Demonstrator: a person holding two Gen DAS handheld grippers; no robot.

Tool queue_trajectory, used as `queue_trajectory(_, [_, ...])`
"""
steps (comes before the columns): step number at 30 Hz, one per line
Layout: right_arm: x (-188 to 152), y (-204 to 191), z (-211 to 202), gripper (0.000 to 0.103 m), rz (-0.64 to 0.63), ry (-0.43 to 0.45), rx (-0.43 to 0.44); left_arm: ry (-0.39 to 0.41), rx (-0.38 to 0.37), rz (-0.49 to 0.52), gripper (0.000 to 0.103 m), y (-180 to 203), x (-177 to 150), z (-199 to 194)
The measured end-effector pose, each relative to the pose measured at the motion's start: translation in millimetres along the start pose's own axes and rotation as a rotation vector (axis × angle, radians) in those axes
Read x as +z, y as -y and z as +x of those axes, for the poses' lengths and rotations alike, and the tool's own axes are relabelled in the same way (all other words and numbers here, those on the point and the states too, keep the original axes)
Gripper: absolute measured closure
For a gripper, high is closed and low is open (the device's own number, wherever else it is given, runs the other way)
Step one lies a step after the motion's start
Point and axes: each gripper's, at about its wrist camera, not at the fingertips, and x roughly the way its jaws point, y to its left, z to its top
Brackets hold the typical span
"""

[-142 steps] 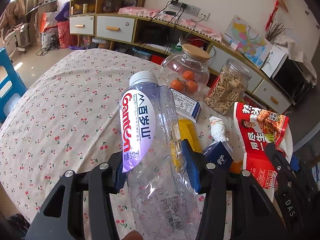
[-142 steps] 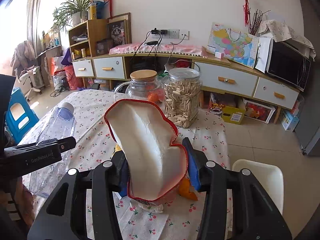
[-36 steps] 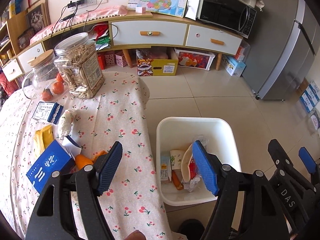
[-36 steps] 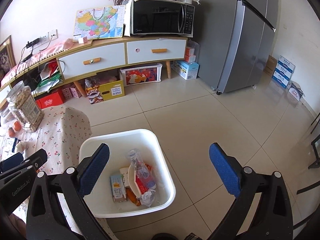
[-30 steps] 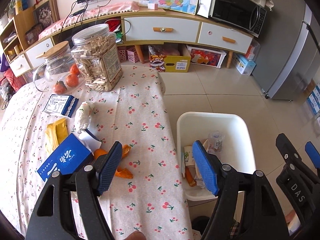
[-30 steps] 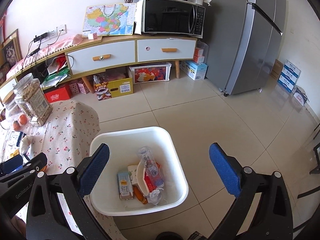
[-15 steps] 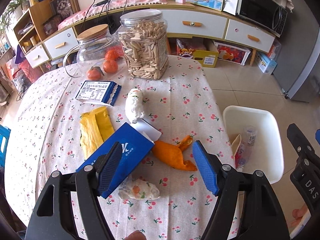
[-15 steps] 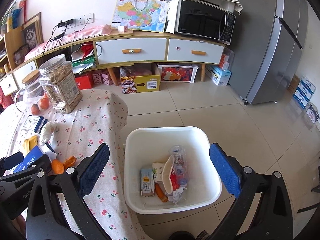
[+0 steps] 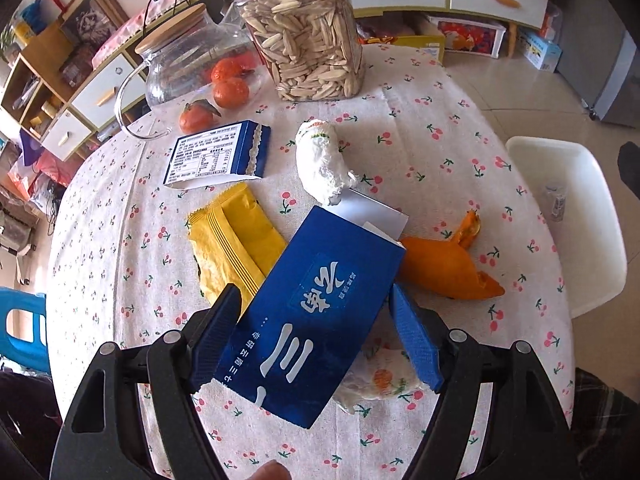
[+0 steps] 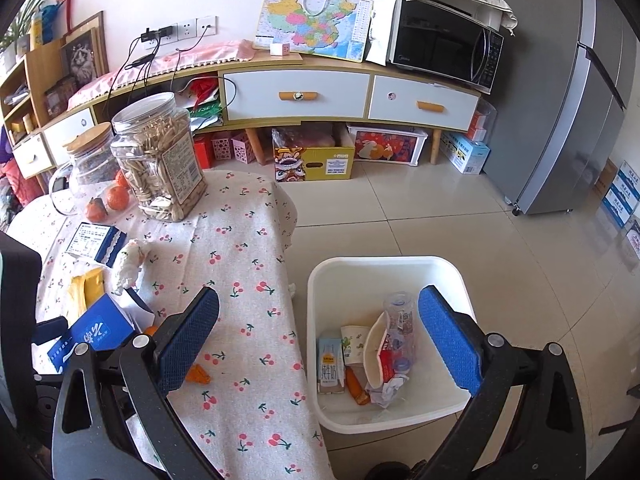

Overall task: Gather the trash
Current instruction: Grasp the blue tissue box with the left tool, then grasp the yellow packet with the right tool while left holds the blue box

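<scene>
The left gripper [image 9: 316, 340] stands wide open around the blue box [image 9: 308, 316], a finger on either side but not yet pressing it, so the step in hand looks like picking up the next piece of trash near the table's [image 9: 420, 92] front edge. The right gripper [image 10: 318, 340] hangs open and empty, partly above the white bin [image 10: 384, 416] on the floor beside the table. Next, I judge, the left fingers must close squarely on the box's long sides without catching the yellow wrapper [image 9: 232, 244] or orange peel [image 9: 444, 268] beside it.

Black claw [image 9: 316, 316] frames, blue textured pads [image 10: 448, 338], silver screws.
</scene>
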Motion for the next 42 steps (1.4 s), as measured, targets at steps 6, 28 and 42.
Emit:
queue_trajectory(6, [3.0, -16.8, 12.2, 0.007, -0.003, -0.036, 0.032, 0.006, -0.053, 0.011, 0.042, -9.2, -6.4, 1.7])
queue_trajectory(28, [-18.1, -140.4, 38.6, 0.007, -0.198, -0.203, 0.3, 0.225, -0.059, -0.389, 0.046, -158.0, -65.4, -49.7])
queue_trajectory(42, [-38.8, -236.8, 66.2, 0.007, -0.354, -0.346, 0.352, 0.247, -0.065, -0.491, 0.046, -200.3, -72.8, -64.5])
